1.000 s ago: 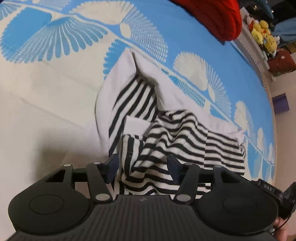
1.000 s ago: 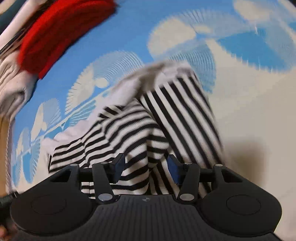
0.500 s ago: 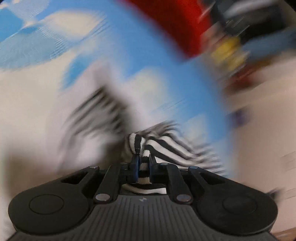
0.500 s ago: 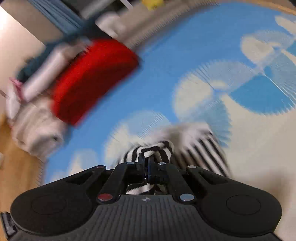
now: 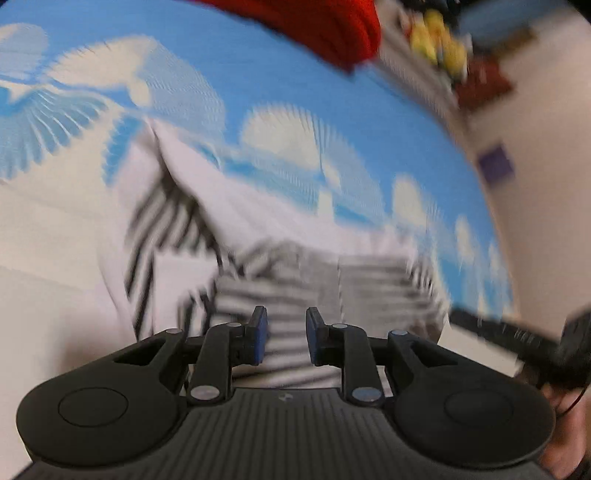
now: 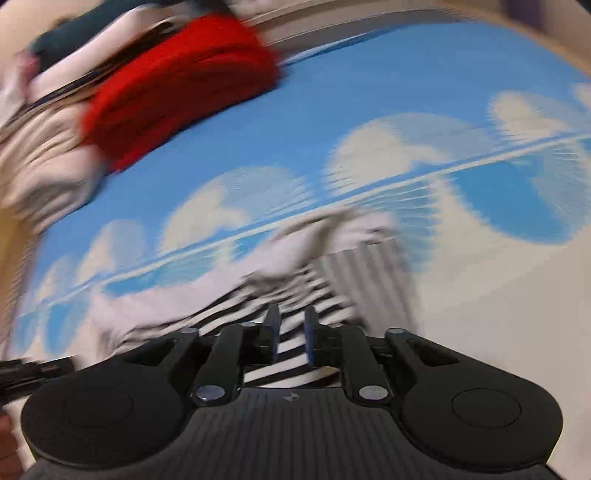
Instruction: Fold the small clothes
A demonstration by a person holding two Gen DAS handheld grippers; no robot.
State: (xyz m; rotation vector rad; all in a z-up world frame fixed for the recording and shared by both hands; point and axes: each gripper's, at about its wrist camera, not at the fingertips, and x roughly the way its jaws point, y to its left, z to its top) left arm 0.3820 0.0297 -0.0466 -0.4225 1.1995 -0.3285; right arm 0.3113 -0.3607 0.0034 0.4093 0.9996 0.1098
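Observation:
A black-and-white striped garment with white parts (image 5: 295,288) lies on a blue and white patterned mat (image 5: 280,88); it also shows in the right wrist view (image 6: 332,280). Both views are motion-blurred. My left gripper (image 5: 283,336) hovers over the garment's near edge, its jaws a small gap apart with nothing between them. My right gripper (image 6: 291,334) is over the striped cloth too, jaws slightly apart and holding nothing.
A red folded garment (image 6: 177,85) lies at the mat's (image 6: 369,110) far edge, also in the left wrist view (image 5: 325,26). More folded clothes (image 6: 40,155) sit beside it. Yellow toys (image 5: 439,40) and a purple object (image 5: 495,162) lie off the mat.
Half a second ago both grippers were shut on the striped cloth and lifting it. Now both have opened and let it go; the garment lies flatter on the mat.

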